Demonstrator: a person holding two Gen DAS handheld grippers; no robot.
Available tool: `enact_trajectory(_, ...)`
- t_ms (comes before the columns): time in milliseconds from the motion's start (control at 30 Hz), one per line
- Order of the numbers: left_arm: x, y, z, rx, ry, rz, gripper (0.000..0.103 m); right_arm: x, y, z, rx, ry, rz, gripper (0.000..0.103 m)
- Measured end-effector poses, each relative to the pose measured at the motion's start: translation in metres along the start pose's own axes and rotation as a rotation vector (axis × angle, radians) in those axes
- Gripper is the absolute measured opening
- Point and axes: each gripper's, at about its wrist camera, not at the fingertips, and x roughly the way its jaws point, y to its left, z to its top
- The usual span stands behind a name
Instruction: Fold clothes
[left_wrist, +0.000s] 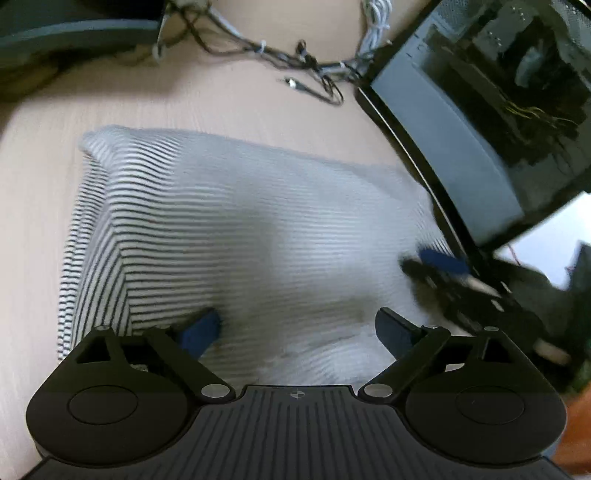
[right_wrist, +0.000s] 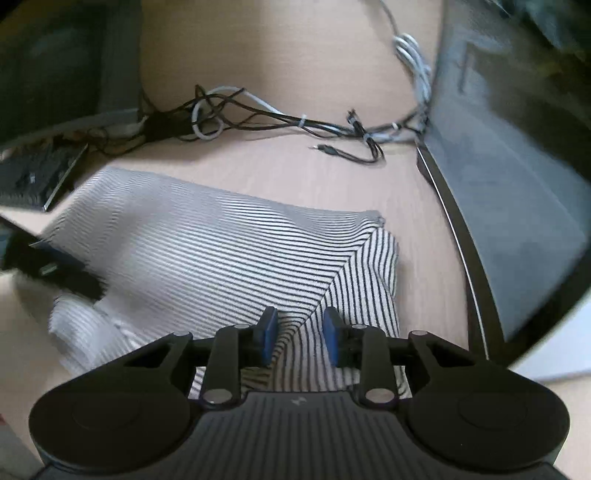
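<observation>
On the pale wood-grain tabletop (left_wrist: 33, 221) lies your black-and-white striped knit garment (left_wrist: 229, 236), already folded into a rough rectangle, one side flap turned over so its stripes run diagonally against the rest. It sits mid-table, between the tangled black and white cables (right_wrist: 280, 122) at the far side and you at the near side.

Your left gripper (left_wrist: 297, 330) is spread wide, blue pads (left_wrist: 201, 330) far apart, hovering over the near edge of the cloth; whether the pads touch the fabric you cannot tell, blur hides it. Nothing is between them but cloth below.

Your right gripper (right_wrist: 300, 336) is narrowed to a small gap, blue pads (right_wrist: 267, 332) either side of a raised ridge of the striped flap at the near right corner; it looks pinched, but the pads aren't fully closed.

Left view alone shows the right gripper (left_wrist: 443, 269) from outside, blurred, at the right edge of the garment beside the dark glass-sided computer case (left_wrist: 480, 122). Right view alone shows the black keyboard (right_wrist: 37, 177) at far left and the left gripper (right_wrist: 51, 266) over the left edge.
</observation>
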Motion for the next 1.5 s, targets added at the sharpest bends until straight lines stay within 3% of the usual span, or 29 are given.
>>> enact_trajectory(167,0.024,-0.006,0.024,0.048,-0.082,0.096,0.095,-0.018,0.01,-0.016,0.085,0.033,0.109,0.045)
enact_trajectory(300,0.034,-0.011,0.037,0.074,-0.126,0.166,0.095,-0.023,0.034,-0.022,0.047,0.046,0.213,0.052)
enact_trajectory(433,0.02,-0.007,0.04,0.06,-0.134,0.139,0.088,-0.03,0.036,-0.012,0.038,0.028,0.239,0.057)
enact_trajectory(500,0.008,-0.008,0.037,0.055,-0.143,0.118,0.084,-0.038,0.024,-0.001,0.075,-0.021,0.223,0.069)
enact_trajectory(567,-0.002,-0.013,0.033,0.048,-0.162,0.098,0.078,-0.045,0.011,0.011,0.082,-0.084,0.161,0.098)
enact_trajectory(600,-0.006,-0.016,0.031,0.041,-0.166,0.082,0.071,-0.044,0.006,0.016,0.07,-0.107,0.113,0.101)
enact_trajectory(700,-0.009,-0.028,0.021,0.024,-0.152,0.009,0.057,-0.021,-0.008,0.023,0.016,-0.092,-0.038,0.101)
enact_trajectory(733,-0.007,-0.033,0.017,0.025,-0.132,-0.031,0.054,-0.008,-0.012,0.022,0.011,-0.057,-0.076,0.102)
enact_trajectory(833,0.008,-0.04,0.005,0.046,-0.065,-0.054,0.054,0.022,-0.017,0.007,0.025,0.038,-0.129,0.103)
enact_trajectory(900,0.019,-0.044,-0.003,0.06,-0.02,-0.062,0.053,0.024,-0.021,-0.001,0.075,0.03,-0.126,0.103)
enact_trajectory(1033,0.024,-0.043,0.003,0.073,-0.014,-0.064,0.05,0.022,-0.03,-0.006,0.152,0.046,-0.102,0.103)
enact_trajectory(1200,0.028,-0.031,0.011,0.003,-0.029,-0.083,0.046,0.011,-0.017,-0.015,0.132,0.048,-0.102,0.103)
enact_trajectory(1367,0.027,-0.029,0.011,-0.011,-0.049,-0.059,0.046,0.007,-0.008,-0.026,0.184,0.083,0.006,0.103)
enact_trajectory(1500,0.025,-0.031,0.008,-0.009,-0.054,-0.052,0.05,0.004,-0.005,-0.03,0.195,0.084,0.029,0.103)
